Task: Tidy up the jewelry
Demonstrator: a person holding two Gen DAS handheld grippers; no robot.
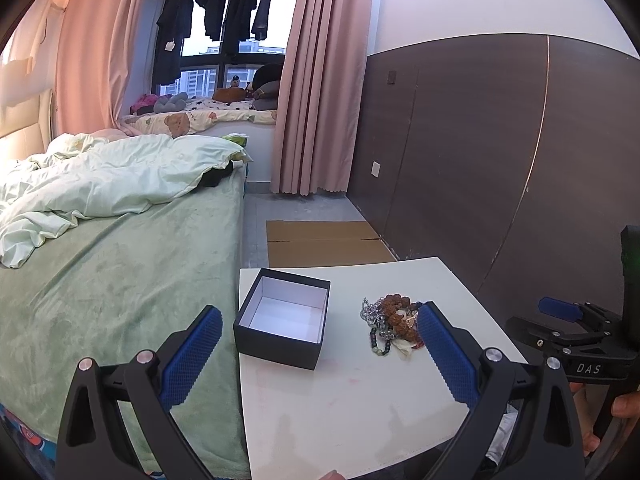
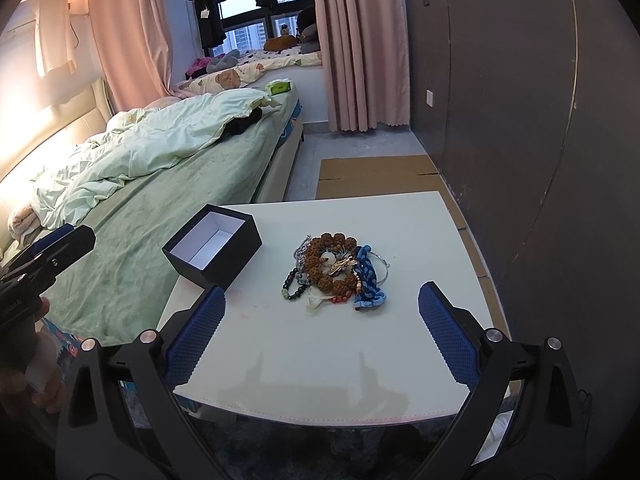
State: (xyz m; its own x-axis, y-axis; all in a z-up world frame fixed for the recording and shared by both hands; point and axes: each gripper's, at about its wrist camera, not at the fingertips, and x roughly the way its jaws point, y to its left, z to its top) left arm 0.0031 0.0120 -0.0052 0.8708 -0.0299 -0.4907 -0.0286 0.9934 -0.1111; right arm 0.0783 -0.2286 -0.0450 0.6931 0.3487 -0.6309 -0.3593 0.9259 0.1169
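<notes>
both tongs [image 1: 320, 344] [image 2: 320, 320] gape empty; the jewelry pile [image 2: 336, 272] looks light, tangled, slippery — pinch the thick brown beads [image 2: 328, 260].

White table [image 2: 320, 360]: box [image 2: 212, 250], jewelry pile [image 2: 336, 270]

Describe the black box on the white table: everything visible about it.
The box is small and rectangular, black outside with a plain white lining, likely cardboard. It has no lid on and nothing inside. It sits upright, flat on the white table, at the edge nearest the bed, apart from the jewelry pile. Neither gripper touches it.
</notes>
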